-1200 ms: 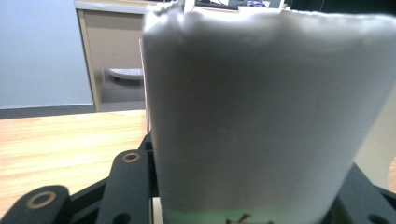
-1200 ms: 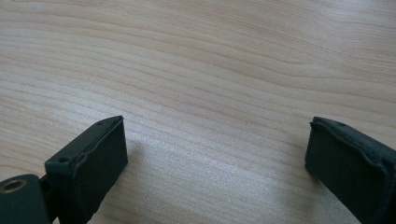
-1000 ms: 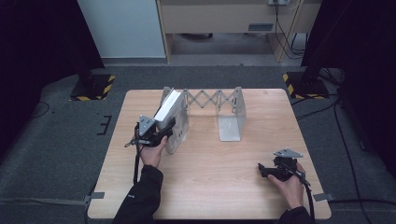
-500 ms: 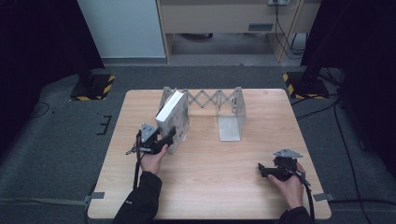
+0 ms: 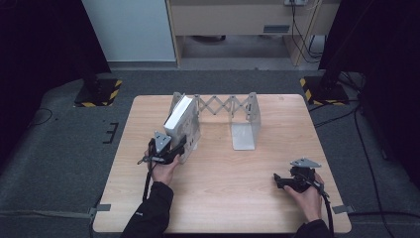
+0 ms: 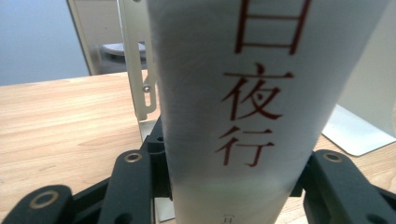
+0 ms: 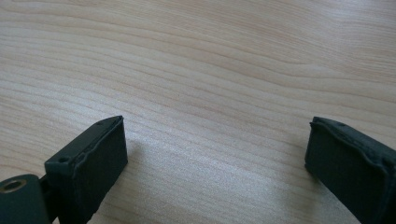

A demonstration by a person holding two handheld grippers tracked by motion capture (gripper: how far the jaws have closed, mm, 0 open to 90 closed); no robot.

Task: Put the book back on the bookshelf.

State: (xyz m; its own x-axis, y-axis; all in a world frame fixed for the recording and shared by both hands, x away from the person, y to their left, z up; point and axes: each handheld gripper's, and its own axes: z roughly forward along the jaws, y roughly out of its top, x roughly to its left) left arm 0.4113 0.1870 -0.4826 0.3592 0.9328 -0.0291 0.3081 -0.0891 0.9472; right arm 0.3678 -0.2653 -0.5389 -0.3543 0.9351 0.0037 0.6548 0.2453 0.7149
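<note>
Between the jaws of the left gripper [image 5: 182, 144], which have just been closing, the white book [image 6: 261, 93] is pinched by its spine. Probably best to keep it upright and slide it along the expandable bookend rack [image 5: 246, 126]. The right gripper [image 7: 215, 154] rests spread and empty.

This looks like a lab recording bay: a lone wooden table [image 5: 218, 198] stands on grey carpet [image 5: 64, 163], boxed in by dark curtains [image 5: 44, 44]. Stand bases with yellow-black hazard stripes [image 5: 96, 94] flank it, cables [image 5: 346, 116] trail across the floor, and a beige cabinet [image 5: 237, 17] lines the back wall.
</note>
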